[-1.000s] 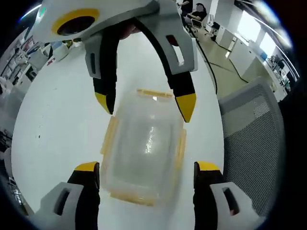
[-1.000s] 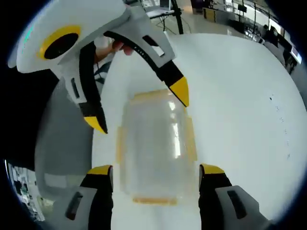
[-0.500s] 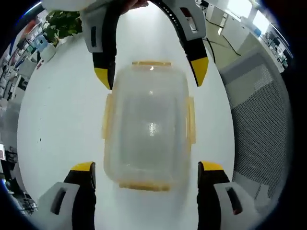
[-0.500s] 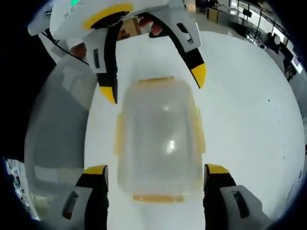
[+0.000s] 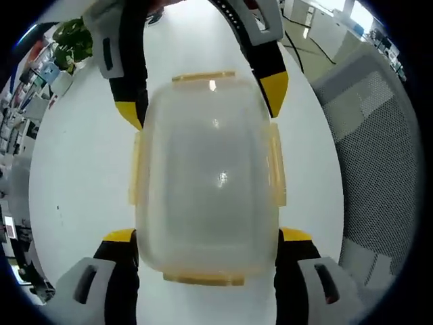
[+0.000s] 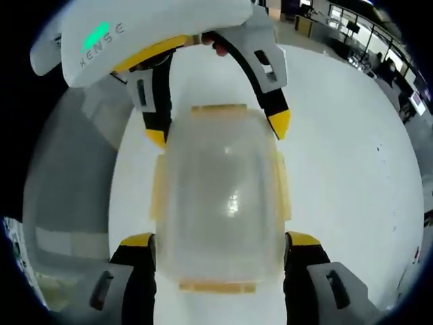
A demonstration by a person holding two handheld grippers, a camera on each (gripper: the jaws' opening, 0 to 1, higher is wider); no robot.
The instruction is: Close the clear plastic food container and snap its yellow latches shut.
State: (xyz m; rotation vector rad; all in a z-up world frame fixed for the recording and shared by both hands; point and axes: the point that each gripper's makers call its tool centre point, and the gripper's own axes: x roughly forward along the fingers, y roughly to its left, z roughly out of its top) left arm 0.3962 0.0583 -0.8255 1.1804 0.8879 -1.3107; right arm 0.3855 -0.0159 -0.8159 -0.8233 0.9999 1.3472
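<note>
My left tongs [image 5: 206,254] and right tongs [image 6: 220,254] stood open, straddling opposite ends of the box [image 5: 206,176] near the table [image 5: 74,169] edge — uneven pressure could skid it off, latches [image 5: 274,169] unsnapped.

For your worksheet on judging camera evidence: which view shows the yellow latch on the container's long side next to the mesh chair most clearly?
The left gripper view: the latch lies sharp against the white table, chair beside it. In the right gripper view the same latch looks paler. Both grippers, left and right, straddle the container, jaws open.
</note>
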